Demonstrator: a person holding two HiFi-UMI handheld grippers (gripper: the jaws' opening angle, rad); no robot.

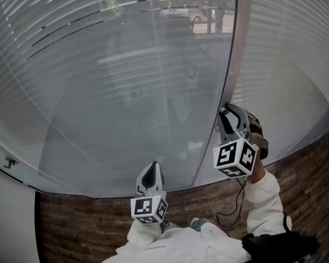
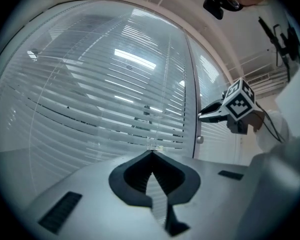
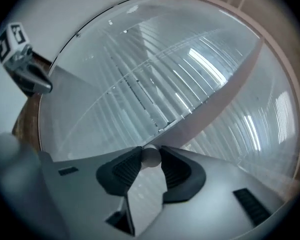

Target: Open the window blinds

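The window blinds point(image 1: 126, 64) hang with their slats nearly flat behind glass, and also fill the left gripper view point(image 2: 115, 84) and the right gripper view point(image 3: 155, 74). My right gripper point(image 1: 226, 109) reaches the pale upright frame post point(image 1: 233, 64). Its jaws are shut on a small white round knob point(image 3: 151, 156) that sits between both pads. That gripper also shows at the post point(image 2: 202, 116) from the left. My left gripper point(image 1: 152, 167) is lower and to the left, pointing level at the glass, jaws shut point(image 2: 151, 155) with nothing clearly between them.
A brick wall point(image 1: 88, 223) runs below the window's bottom edge. A second small knob point(image 2: 200, 140) sits on the post just below the right gripper. A dark bag point(image 1: 279, 245) lies at the bottom right by my white sleeve point(image 1: 263, 196). More blinds point(image 1: 285, 53) continue right of the post.
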